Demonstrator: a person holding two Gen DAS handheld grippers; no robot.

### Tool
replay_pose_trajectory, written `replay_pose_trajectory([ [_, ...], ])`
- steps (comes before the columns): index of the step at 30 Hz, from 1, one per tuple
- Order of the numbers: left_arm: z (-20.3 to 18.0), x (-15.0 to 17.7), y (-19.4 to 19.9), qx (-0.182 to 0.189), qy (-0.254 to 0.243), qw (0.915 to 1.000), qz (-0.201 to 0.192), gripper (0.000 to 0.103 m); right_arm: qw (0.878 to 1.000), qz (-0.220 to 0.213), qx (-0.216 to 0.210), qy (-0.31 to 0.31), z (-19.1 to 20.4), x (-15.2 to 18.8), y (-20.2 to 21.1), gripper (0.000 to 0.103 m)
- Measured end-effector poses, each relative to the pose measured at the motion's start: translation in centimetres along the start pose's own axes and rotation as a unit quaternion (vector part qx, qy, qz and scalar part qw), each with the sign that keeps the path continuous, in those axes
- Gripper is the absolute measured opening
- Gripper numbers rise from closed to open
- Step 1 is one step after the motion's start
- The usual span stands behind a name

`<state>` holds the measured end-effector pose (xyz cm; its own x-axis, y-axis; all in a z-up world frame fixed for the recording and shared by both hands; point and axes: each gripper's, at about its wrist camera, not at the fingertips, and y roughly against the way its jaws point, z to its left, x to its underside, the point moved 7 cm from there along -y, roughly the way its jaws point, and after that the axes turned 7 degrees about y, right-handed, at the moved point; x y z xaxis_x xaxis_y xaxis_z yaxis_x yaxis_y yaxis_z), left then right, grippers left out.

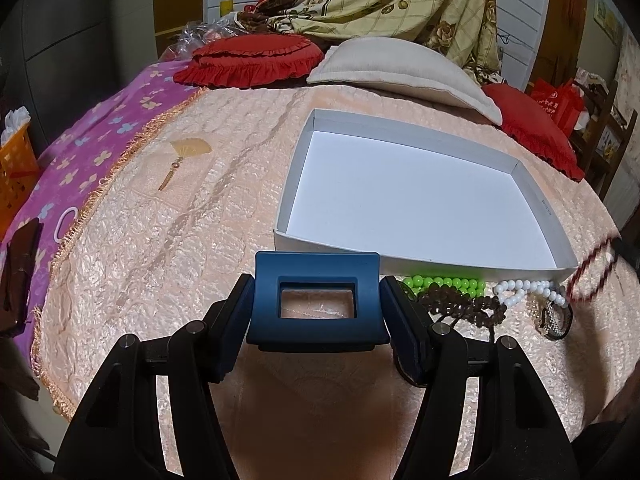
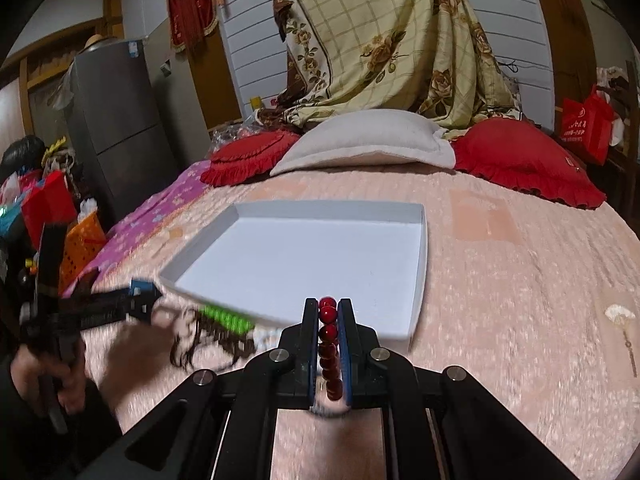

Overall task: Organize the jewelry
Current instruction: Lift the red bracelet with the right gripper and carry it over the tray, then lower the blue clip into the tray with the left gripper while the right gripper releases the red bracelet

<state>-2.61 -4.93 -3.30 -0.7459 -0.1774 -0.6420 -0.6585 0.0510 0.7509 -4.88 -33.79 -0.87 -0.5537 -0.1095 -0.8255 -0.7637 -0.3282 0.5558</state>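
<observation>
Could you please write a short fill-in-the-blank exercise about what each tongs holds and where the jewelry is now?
1. The left tongs are shut on a ____ rectangular plastic hair clip.
2. The right tongs grip a string of dark ____ round beads.
3. The shallow white cardboard tray holds ____ pieces of jewelry.
4. The bright green bead bracelet lies ____ the tray, on the bedspread.

Missing words: blue; red; no; outside

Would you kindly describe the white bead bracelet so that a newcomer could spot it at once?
Find the shallow white box on the peach bedspread. Jewelry is piled along its near wall. The white bracelet lies right of the green beads and brown beads, beside a watch: the only white strand.
</observation>
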Motion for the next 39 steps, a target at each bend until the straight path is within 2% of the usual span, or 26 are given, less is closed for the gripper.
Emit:
replay_pose_trajectory([
  [5, 0.2, -0.3, 0.0, 0.0, 0.005, 1.0, -0.009, 0.063, 1.0, -0.026, 0.004, -0.01, -1.6, -5.0, -1.5, 0.008],
  [8, 0.5, -0.8, 0.4, 0.004, 0.016, 0.9997, -0.02, 0.063, 0.999, -0.043, 0.009, -0.004, -2.2, -6.7, -2.4, 0.008],
  [11, 0.4, -2.4, 0.2, 0.014, 0.031, 0.9992, -0.019, 0.063, 0.999, -0.044, -0.007, -0.024, -2.9, -6.2, -3.6, 0.008],
  [14, -1.6, -5.1, -1.0, 0.014, 0.016, 0.9994, -0.027, 0.063, 0.998, -0.012, -0.03, -0.055, -3.6, -5.4, -5.9, 0.008],
  [17, -3.7, -6.7, -3.8, 0.021, 0.003, 0.9997, -0.014, 0.063, 0.997, 0.014, -0.049, -0.062, -3.4, -4.5, -7.5, 0.008],
  [22, -4.7, -5.8, -7.0, 0.033, -0.006, 0.9994, 0.009, 0.063, 0.996, 0.02, -0.066, -0.053, -2.1, -4.2, -8.3, 0.008],
  [26, -4.1, -5.4, -8.7, 0.024, 0.001, 0.9988, 0.042, 0.063, 0.996, 0.05, -0.042, -0.056, -2.6, -3.2, -9.7, 0.008],
  [29, -3.8, -5.5, -8.8, 0.028, 0.009, 0.9987, 0.042, 0.063, 0.994, 0.078, -0.02, -0.074, -3.7, -2.1, -10.9, 0.008],
  [32, -4.1, -5.3, -8.8, 0.023, -0.004, 0.999, 0.038, 0.063, 0.992, 0.097, 0.004, -0.079, -4.3, -1.3, -11.4, 0.008],
  [37, -4.0, -4.7, -9.5, 0.025, 0.006, 0.998, 0.058, 0.064, 0.991, 0.107, 0.019, -0.074, -4.7, -0.8, -11.7, 0.008],
  [39, -4.0, -4.7, -9.5, 0.022, 0.005, 0.9982, 0.055, 0.064, 0.991, 0.11, 0.024, -0.077, -4.9, -0.6, -11.8, 0.008],
])
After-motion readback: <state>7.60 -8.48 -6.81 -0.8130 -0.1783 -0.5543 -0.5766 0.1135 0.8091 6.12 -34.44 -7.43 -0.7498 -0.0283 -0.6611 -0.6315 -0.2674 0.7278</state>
